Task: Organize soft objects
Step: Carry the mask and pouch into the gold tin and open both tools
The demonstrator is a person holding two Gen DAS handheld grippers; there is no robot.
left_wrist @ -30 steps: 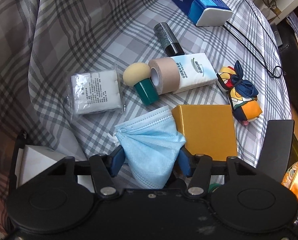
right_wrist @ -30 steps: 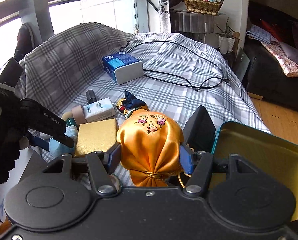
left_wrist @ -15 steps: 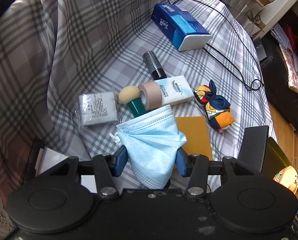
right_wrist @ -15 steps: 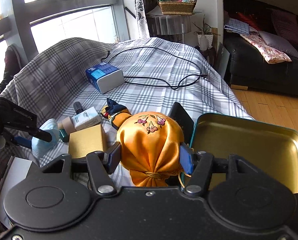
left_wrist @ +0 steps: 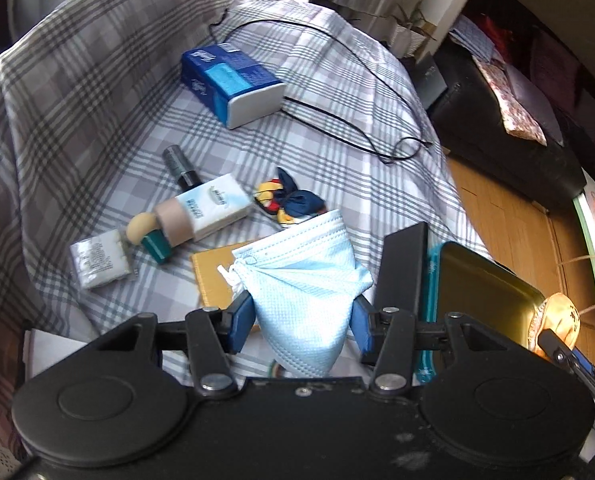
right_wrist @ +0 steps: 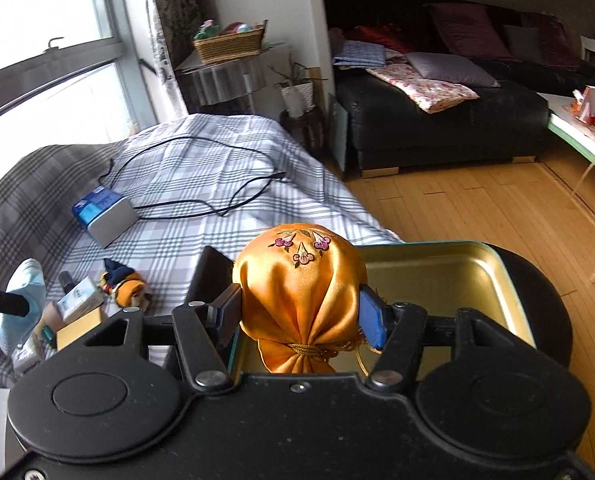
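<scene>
**Left wrist and right wrist: each claw clamped on a soft thing**

Left wrist view, nearest first: the left claw (left_wrist: 302, 322) is clenched on a pale blue face mask (left_wrist: 305, 280), its blue pads pressing the folded mask from both sides while the upper pleated edge fans out above them. Just behind the mask lies a flat gold box (left_wrist: 213, 276) on the plaid bedcover (left_wrist: 97, 120). Right of the claw stands a black panel (left_wrist: 403, 268), and beyond it the gold-lined tin (left_wrist: 481, 280) with a teal rim. Left and ahead sit a clear packet of cotton pads (left_wrist: 99, 258), a beige sponge on a green handle (left_wrist: 147, 234), a roll of tan tape (left_wrist: 173, 220) against a small tissue pack (left_wrist: 213, 208), and a dark bottle (left_wrist: 179, 164). Ahead of the mask lies a knotted patterned scarf bundle (left_wrist: 287, 202). Farther off are a blue tissue box (left_wrist: 233, 82) and a black cable (left_wrist: 357, 92).

Right wrist view: the right claw (right_wrist: 299, 316) grips an orange satin pouch (right_wrist: 299, 280) embroidered with small flowers, its tied neck hanging toward the camera. The pouch is held over the near left corner of the open tin (right_wrist: 437, 276). Left of the claw, the mask and the left claw's finger appear at the frame edge. Beyond are the wooden floor (right_wrist: 477, 208) and a dark sofa (right_wrist: 437, 120).
</scene>
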